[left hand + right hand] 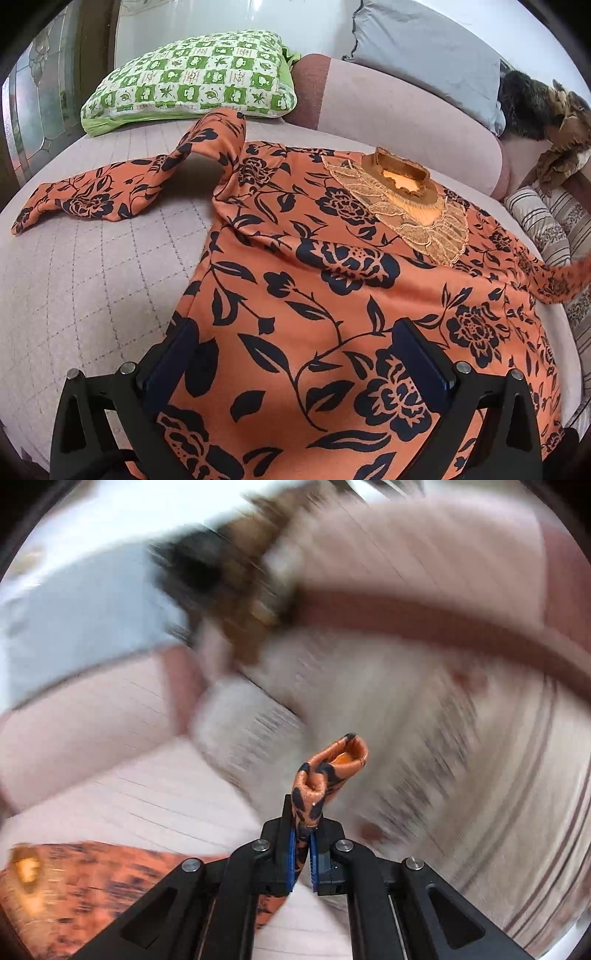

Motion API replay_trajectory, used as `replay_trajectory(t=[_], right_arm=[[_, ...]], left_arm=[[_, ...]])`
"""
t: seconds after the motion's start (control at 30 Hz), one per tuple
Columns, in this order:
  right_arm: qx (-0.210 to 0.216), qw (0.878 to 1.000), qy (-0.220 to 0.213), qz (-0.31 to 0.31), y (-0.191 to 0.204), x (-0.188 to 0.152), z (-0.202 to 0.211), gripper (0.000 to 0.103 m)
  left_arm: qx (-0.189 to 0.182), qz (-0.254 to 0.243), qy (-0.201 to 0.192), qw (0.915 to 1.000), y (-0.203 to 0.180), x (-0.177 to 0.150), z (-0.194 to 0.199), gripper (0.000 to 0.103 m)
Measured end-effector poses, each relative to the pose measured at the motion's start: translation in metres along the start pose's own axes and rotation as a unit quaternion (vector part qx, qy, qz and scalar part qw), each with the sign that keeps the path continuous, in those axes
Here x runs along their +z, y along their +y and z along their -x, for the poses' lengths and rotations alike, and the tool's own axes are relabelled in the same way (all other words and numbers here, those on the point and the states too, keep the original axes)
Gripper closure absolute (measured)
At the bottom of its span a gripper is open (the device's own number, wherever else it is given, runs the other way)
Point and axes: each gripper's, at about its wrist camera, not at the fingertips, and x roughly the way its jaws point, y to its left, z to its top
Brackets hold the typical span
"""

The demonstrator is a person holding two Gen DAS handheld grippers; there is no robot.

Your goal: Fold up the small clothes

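Note:
An orange top (332, 295) with black flowers and a lace collar (402, 177) lies spread on the pink quilted bed (92, 277). Its left sleeve (110, 192) stretches out to the left. My left gripper (295, 332) hovers open over the lower body of the top, fingers wide apart and nothing pinched. At the right edge of the left wrist view the right sleeve (561, 280) rises off the bed. My right gripper (303, 834) is shut on that sleeve's cuff (325, 771), which sticks up past the blue pads (291, 856). The top's body (74, 886) shows blurred at lower left.
A green-and-white patterned pillow (192, 81) lies at the back left, a grey pillow (424, 51) at the back right. A dark and brown furry item (535, 107) rests on the pink headboard roll (406, 114). Striped bedding (546, 229) lies right of the bed.

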Motion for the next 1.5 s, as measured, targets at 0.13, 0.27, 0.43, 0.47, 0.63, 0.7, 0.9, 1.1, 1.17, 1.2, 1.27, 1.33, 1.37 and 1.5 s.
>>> replay_trajectory(t=[0.13, 0.27, 0.43, 0.47, 0.63, 0.7, 0.9, 1.1, 1.17, 1.2, 1.27, 1.33, 1.37, 1.5], right_arm=[[0.120, 0.990, -0.063, 0.033, 0.097, 0.030, 0.076, 0.098], [0.235, 0.963, -0.094, 0.089, 0.216, 0.021, 0.135, 0.098], [0.333, 0.929, -0.053, 0.151, 0.353, -0.060, 0.156, 0.097], [0.345, 0.924, -0.035, 0.165, 0.377, -0.085, 0.149, 0.097], [0.352, 0.903, 0.122, 0.214, 0.444, -0.195, 0.077, 0.029], [0.374, 0.891, 0.167, 0.195, 0.435, -0.210, 0.056, 0.022], [0.357, 0.911, 0.142, 0.153, 0.340, -0.178, 0.038, 0.021], [0.355, 0.913, 0.183, 0.086, 0.254, -0.169, -0.014, 0.016], [0.364, 0.910, 0.190, 0.062, 0.235, -0.168, -0.031, 0.016], [0.370, 0.908, 0.192, 0.050, 0.226, -0.165, -0.038, 0.016], [0.378, 0.906, 0.190, 0.018, 0.211, -0.160, -0.051, 0.016], [0.393, 0.900, 0.190, -0.004, 0.199, -0.156, -0.061, 0.016], [0.394, 0.900, 0.188, -0.010, 0.196, -0.155, -0.065, 0.016], [0.435, 0.881, 0.181, -0.040, 0.193, -0.143, -0.081, 0.016]], left_arm=[[-0.021, 0.019, -0.010, 0.9995, 0.007, 0.004, 0.008, 0.000], [-0.038, 0.039, -0.016, 0.9984, 0.016, 0.008, 0.014, 0.000], [-0.046, 0.059, -0.024, 0.9969, 0.024, 0.012, 0.018, 0.000], [-0.046, 0.061, -0.025, 0.9968, 0.025, 0.012, 0.018, 0.000], [-0.044, 0.070, -0.015, 0.9964, 0.031, 0.012, 0.013, 0.000], [-0.041, 0.070, -0.014, 0.9966, 0.031, 0.012, 0.012, 0.000], [-0.030, 0.049, -0.017, 0.9982, 0.021, 0.010, 0.010, 0.000], [-0.045, 0.037, -0.017, 0.9982, 0.006, 0.039, 0.010, 0.000], [-0.051, 0.017, -0.013, 0.9985, -0.006, 0.060, 0.001, 0.000], [-0.057, 0.011, -0.009, 0.9983, -0.012, 0.072, -0.006, 0.000], [-0.050, 0.007, 0.003, 0.9987, -0.018, 0.100, -0.030, 0.000], [-0.044, 0.016, 0.026, 0.9986, -0.021, 0.119, -0.058, 0.000], [-0.042, 0.021, 0.041, 0.9980, -0.021, 0.126, -0.073, 0.000], [-0.044, 0.080, 0.117, 0.9890, -0.011, 0.132, -0.128, 0.015]])
